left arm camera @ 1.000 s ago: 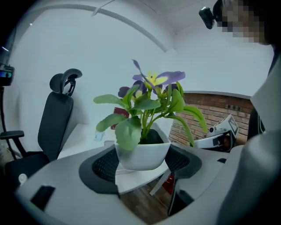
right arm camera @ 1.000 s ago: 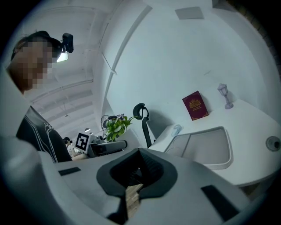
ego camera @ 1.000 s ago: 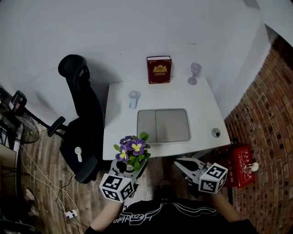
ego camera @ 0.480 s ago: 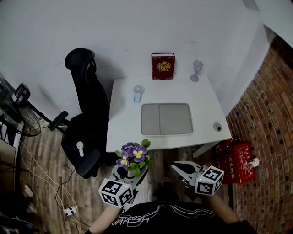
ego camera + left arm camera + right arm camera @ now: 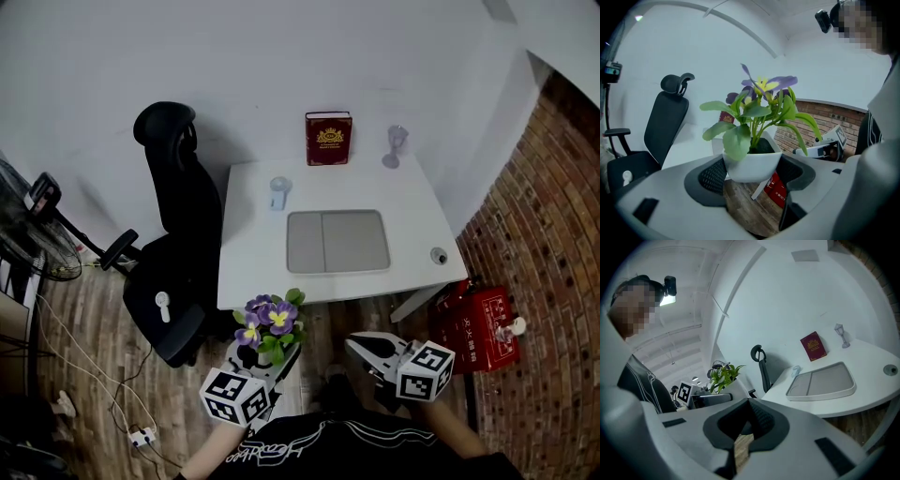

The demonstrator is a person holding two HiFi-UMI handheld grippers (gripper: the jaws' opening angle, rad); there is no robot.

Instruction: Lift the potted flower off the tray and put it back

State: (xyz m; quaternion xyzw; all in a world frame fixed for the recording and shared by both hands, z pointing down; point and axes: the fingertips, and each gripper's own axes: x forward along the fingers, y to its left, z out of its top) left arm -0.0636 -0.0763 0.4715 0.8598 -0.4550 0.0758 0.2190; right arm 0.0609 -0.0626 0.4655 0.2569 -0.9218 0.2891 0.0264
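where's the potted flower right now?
Head view, lower left: the potted flower is clamped in the left gripper, below the table's near edge, off the tray.

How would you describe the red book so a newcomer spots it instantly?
Find the white table beside the black office chair. At its far edge, behind the grey tray, the book stands upright. It is the only dark red item there, gold emblem on its cover, unlike the clear goblet to its right.
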